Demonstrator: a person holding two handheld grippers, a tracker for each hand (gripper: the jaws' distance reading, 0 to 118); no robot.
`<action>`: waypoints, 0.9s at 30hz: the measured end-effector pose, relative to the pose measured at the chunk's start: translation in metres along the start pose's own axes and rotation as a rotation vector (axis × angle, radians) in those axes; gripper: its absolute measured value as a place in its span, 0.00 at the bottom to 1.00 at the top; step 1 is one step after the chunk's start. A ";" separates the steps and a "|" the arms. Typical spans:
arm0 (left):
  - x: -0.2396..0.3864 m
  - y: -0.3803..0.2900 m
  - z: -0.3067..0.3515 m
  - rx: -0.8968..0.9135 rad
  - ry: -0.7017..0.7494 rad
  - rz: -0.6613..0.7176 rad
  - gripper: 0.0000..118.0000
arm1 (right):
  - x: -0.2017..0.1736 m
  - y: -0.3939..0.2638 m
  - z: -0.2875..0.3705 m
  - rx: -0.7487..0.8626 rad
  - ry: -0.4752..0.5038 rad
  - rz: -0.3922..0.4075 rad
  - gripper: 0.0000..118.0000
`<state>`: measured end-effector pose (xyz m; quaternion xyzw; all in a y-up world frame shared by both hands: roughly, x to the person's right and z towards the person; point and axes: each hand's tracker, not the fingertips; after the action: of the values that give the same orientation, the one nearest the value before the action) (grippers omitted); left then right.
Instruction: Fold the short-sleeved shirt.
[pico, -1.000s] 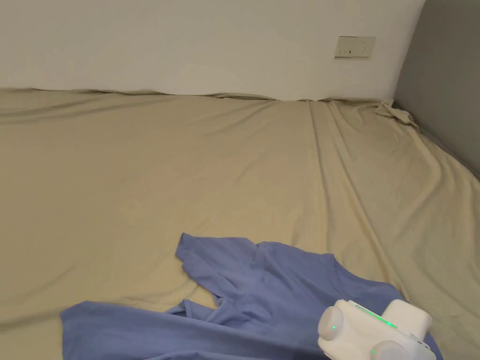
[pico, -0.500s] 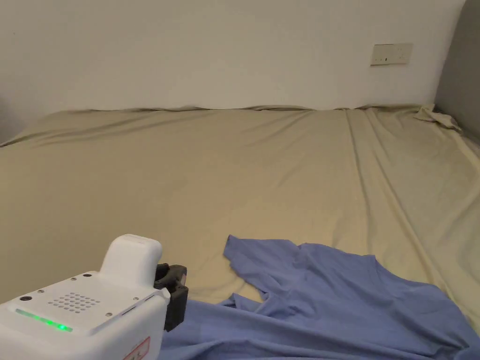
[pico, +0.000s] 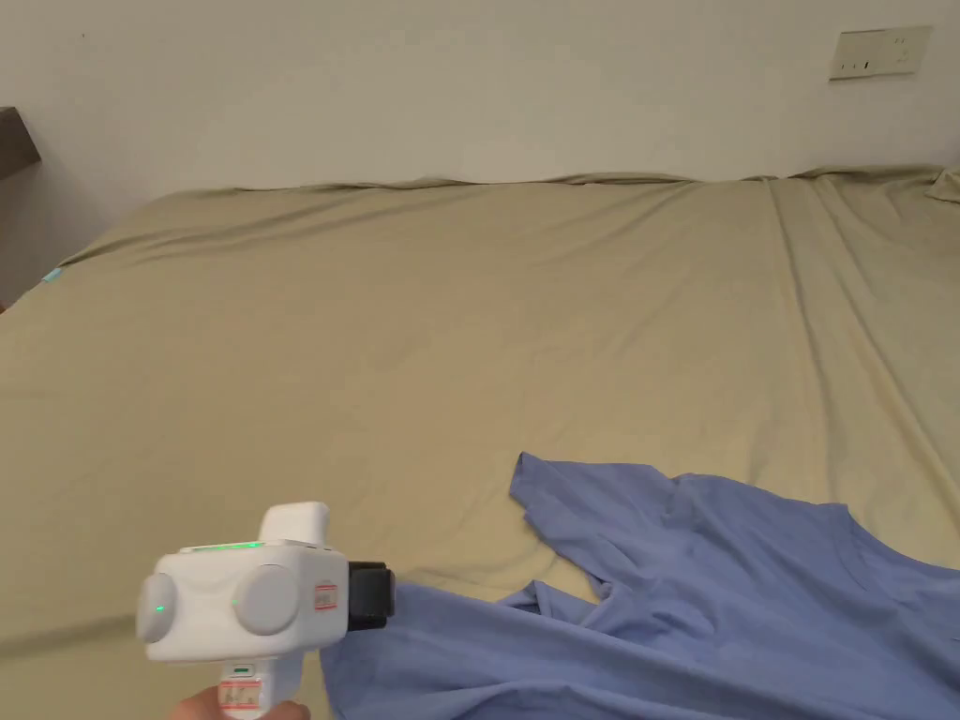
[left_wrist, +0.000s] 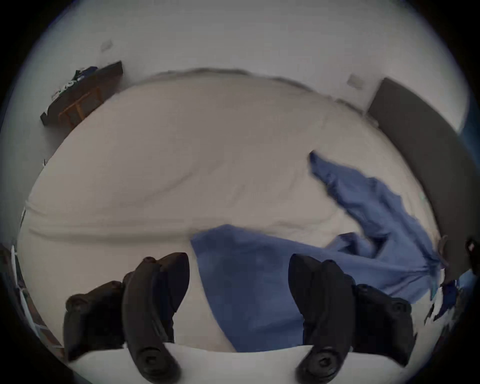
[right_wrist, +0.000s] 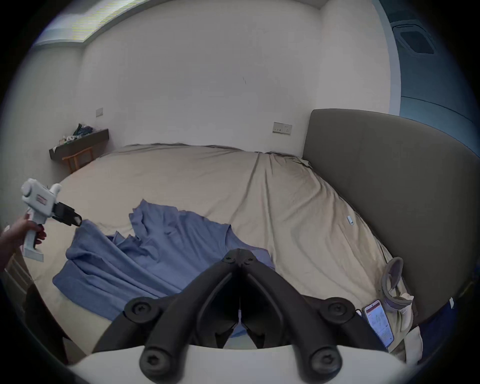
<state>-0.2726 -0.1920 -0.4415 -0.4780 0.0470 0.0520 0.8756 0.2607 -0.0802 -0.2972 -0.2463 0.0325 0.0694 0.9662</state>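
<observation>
Blue, soft and rumpled, the short-sleeved shirt lies unfolded on the creased tan bedsheet. The left gripper hovers spread wide at its hem corner. The right gripper has its black jaws pressed together over the cloth; whether they pinch it I cannot tell.

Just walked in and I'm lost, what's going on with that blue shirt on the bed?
A person is starting to fold a blue short-sleeved shirt that lies crumpled and unfolded on a tan bedsheet. The left gripper, jaws open, is at the shirt's near left corner without gripping it. The right gripper has its jaws shut at the shirt's other end; whether cloth is pinched there can't be told.
</observation>
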 end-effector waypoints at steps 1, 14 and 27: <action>0.002 -0.001 -0.022 -0.034 0.001 -0.013 0.75 | 0.000 -0.001 -0.005 -0.015 -0.007 0.010 0.02; 0.020 -0.015 0.003 0.011 -0.093 -0.039 0.01 | 0.008 -0.017 -0.039 -0.083 0.003 -0.040 0.02; 0.028 -0.041 0.061 0.113 -0.148 0.033 0.01 | 0.106 -0.054 -0.173 -0.562 0.075 -0.335 0.96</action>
<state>-0.2377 -0.1616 -0.3784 -0.4216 -0.0071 0.0990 0.9013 0.3687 -0.1978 -0.4338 -0.5077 0.0068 -0.0935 0.8564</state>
